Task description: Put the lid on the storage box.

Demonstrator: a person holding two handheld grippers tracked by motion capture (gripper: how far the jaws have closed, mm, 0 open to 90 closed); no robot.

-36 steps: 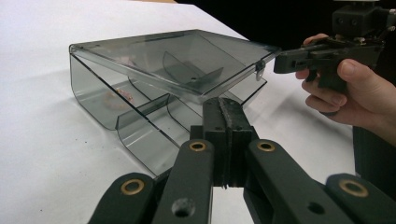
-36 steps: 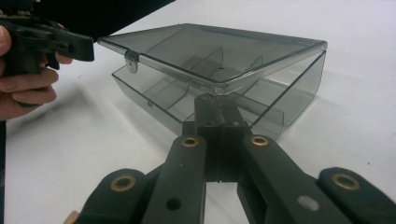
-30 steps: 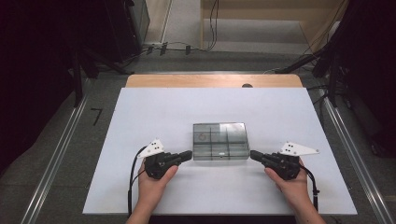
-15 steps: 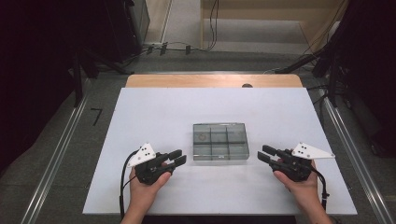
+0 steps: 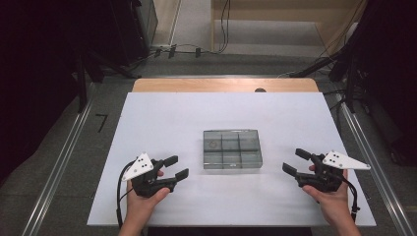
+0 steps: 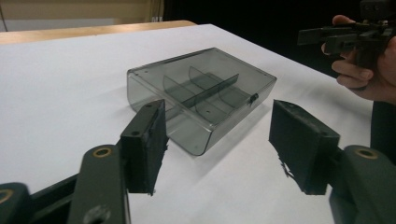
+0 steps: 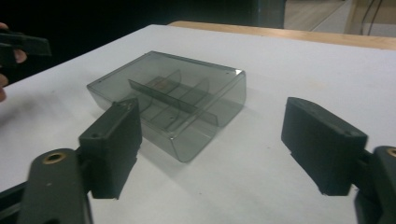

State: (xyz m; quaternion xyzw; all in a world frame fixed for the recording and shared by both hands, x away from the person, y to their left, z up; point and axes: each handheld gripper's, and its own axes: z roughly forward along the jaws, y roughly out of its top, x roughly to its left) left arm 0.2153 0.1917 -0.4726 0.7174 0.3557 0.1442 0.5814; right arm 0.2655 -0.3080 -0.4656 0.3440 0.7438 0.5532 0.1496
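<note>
A smoky clear plastic box [image 5: 231, 148] with inner dividers and its lid down lies flat at the middle of the white tabletop [image 5: 167, 113]. My left gripper [image 5: 177, 166] sits to its near left, apart from it, and points at it. Its jaws have just been opening and nothing is between them. My right gripper [image 5: 293, 161] mirrors it at the near right; its jaws have also just been opening, with nothing between them. The left gripper view has the box [image 6: 201, 88] beyond my left gripper [image 6: 219, 149]. In the right gripper view the box [image 7: 168, 93] lies past my right gripper [image 7: 210, 154].
A wooden strip [image 5: 196, 84] borders the table's far edge. Metal rails [image 5: 59, 162] run along the floor on both sides. Cables and dark stands [image 5: 339, 64] lie beyond the table. The other hand and its gripper [image 6: 345, 37] show at the top right of the left gripper view.
Both grippers have drawn back from the box's left and right sides, outward and toward the near edge. Their jaws, shut a second ago, now stand apart.
</note>
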